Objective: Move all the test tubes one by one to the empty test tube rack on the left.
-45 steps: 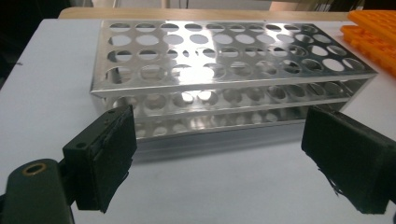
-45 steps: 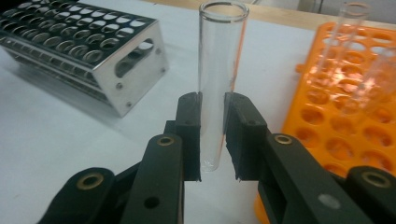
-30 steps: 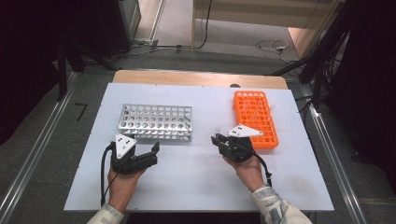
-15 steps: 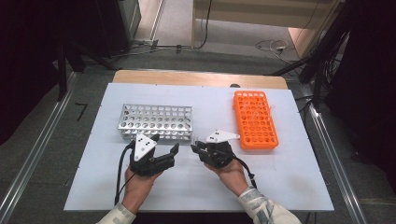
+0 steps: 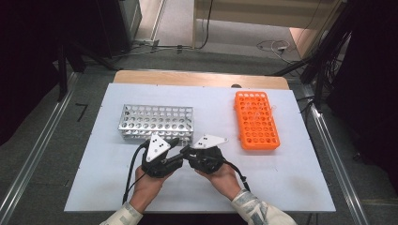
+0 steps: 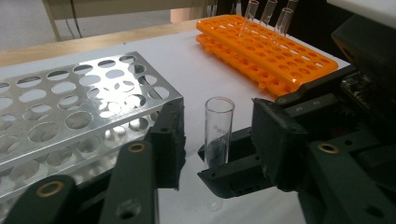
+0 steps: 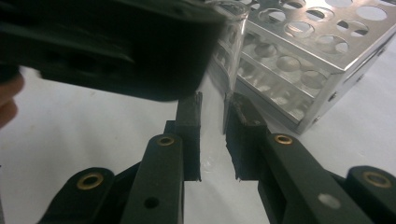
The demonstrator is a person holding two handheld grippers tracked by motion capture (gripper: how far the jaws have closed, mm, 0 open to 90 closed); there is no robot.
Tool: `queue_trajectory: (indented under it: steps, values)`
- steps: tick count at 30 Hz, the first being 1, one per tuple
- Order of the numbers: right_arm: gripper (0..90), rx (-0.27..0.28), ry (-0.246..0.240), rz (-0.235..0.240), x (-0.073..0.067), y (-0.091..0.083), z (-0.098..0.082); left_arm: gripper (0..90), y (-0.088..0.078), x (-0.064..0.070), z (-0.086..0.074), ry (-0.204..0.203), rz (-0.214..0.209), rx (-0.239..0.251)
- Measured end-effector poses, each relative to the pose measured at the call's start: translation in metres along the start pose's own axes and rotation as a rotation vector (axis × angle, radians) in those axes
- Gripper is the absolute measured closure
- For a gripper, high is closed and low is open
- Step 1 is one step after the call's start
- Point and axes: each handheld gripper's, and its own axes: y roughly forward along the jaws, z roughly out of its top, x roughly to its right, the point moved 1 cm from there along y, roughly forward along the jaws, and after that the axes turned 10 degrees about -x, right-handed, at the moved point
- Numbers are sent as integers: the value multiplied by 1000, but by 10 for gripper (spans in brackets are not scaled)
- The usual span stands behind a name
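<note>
A: Left gripper view: glass tube (image 6: 218, 128) upright, mouth toward 12 o'clock, clamped low in right gripper (image 7: 212, 119) jaws.
B: Left gripper (image 6: 217, 140) jaws wide apart around it, untouching; metal rack (image 5: 157, 122) at 11 o'clock.

White rectangular tabletop (image 5: 291, 187) on a tan wooden board (image 5: 197, 78). Grey carpet floor (image 5: 56, 154), metal rails (image 5: 33, 159) left and right. Dark equipment far left, black cables (image 5: 206, 28) far centre, lit tan floor beyond.

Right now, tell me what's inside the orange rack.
The orange rack holds three clear test tubes at its far end; its other holes look empty. Tube bottoms are hidden inside.
</note>
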Motion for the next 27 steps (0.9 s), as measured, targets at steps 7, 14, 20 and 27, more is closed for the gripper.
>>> queue_trajectory:
  steps: [7, 14, 20, 27]
  values:
    - [736, 8, -5, 10, -2, -3, 2, 671, 0, 1, 0, 10, 7, -3]
    - [735, 15, -10, 11, -2, -6, 3, 744, 1, 3, 2, 15, 3, 0]
    - [687, 20, -9, 21, -1, -7, 3, 751, 0, 2, 3, 10, 21, 5]
    - [394, 33, -1, 30, 4, -11, 3, 753, -8, -15, 7, -38, 53, 24]
